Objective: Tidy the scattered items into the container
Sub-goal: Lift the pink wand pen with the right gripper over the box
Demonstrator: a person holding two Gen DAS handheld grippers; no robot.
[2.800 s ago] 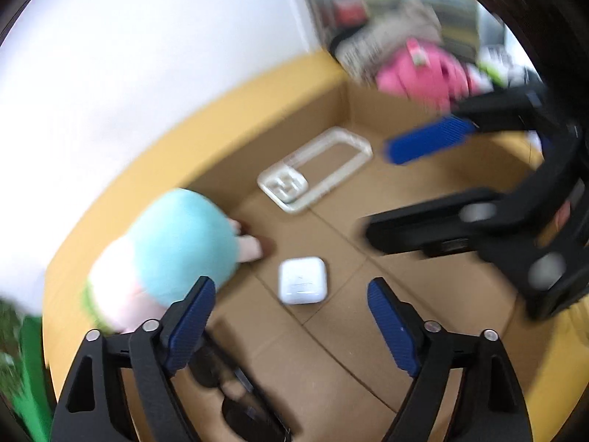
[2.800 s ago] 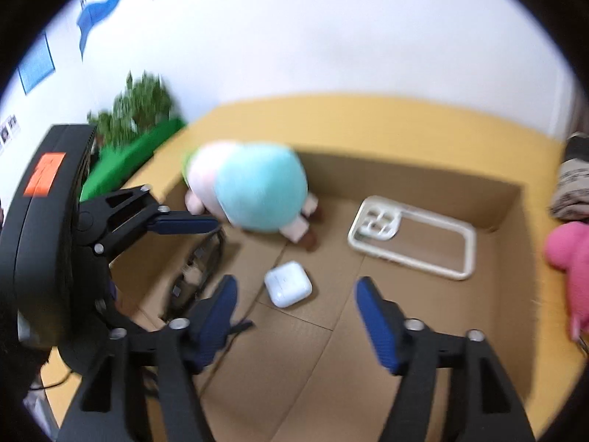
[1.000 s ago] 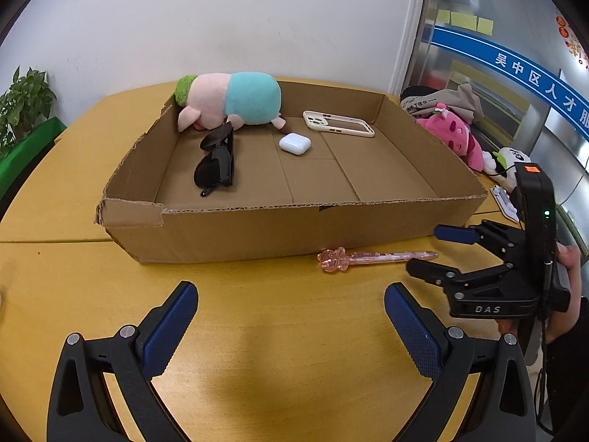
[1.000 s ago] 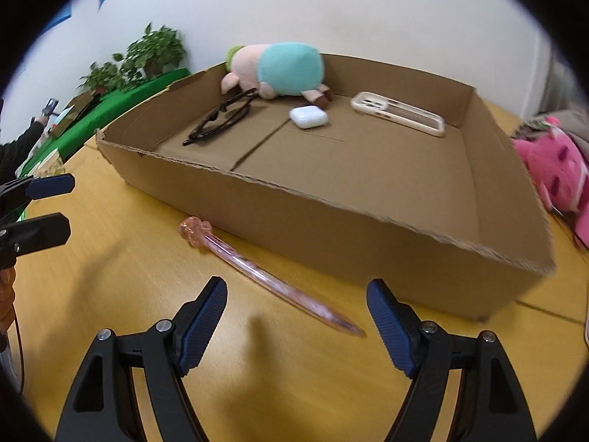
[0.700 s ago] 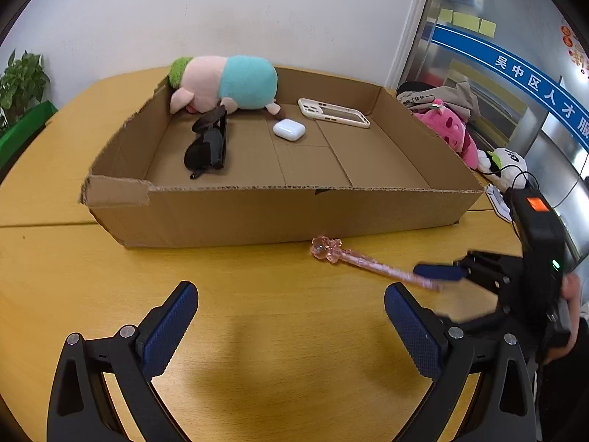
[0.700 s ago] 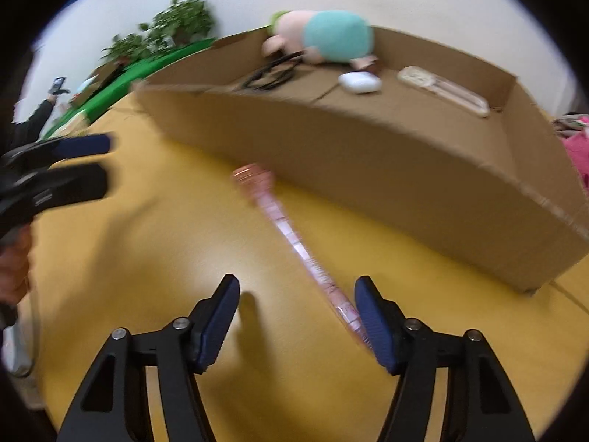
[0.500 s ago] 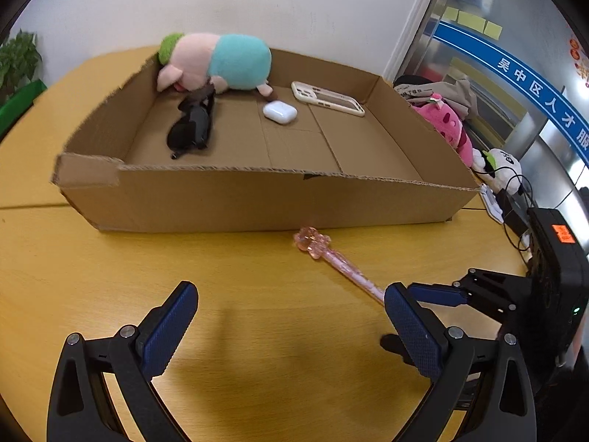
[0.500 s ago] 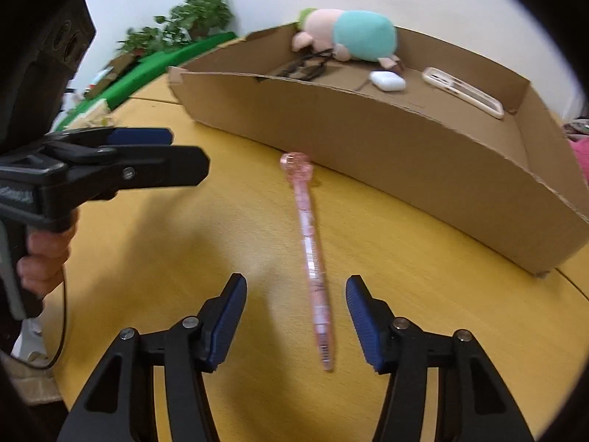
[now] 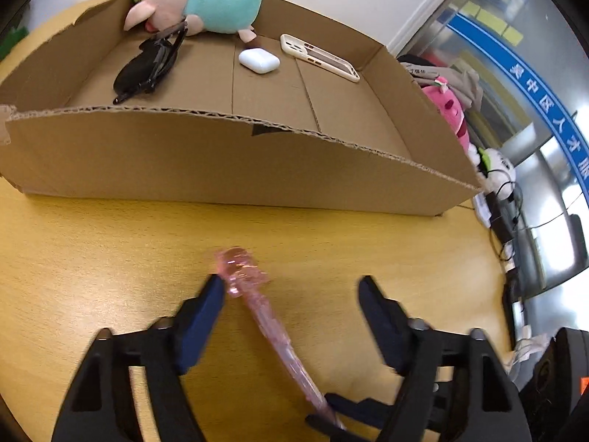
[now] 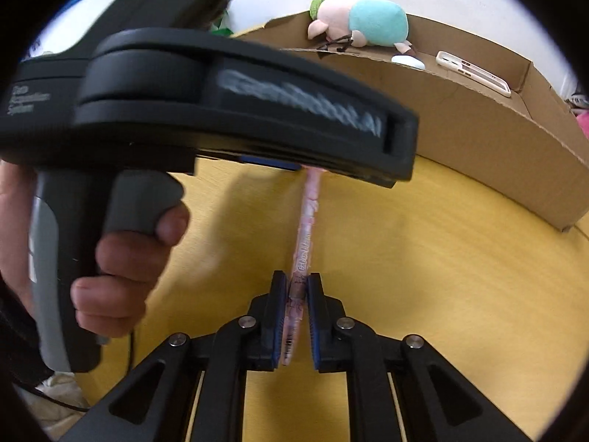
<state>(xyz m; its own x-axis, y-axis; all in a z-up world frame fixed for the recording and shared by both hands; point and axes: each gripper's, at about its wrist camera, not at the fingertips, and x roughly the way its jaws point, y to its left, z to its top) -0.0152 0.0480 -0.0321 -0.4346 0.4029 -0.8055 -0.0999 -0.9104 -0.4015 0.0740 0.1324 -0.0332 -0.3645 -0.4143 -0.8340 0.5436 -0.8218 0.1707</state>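
Pink pen lies on yellow table, just outside the near wall of the cardboard box. Its ornament end sits between the left gripper fingers, close by the left pad; jaws spread but closing, right pad clearly apart from it; can't tell if the left pad touches. Right gripper jaws closing, pinching the pen's other end, pads pressed on the barrel. In right wrist view the pen's far end is hidden behind the left gripper body, blurred, w/ a hand on its handle. Inside box: plush toy, black sunglasses, white earbud case, phone case, all toward the far wall. Pink plush beyond box's right side, partly cut off by its wall.
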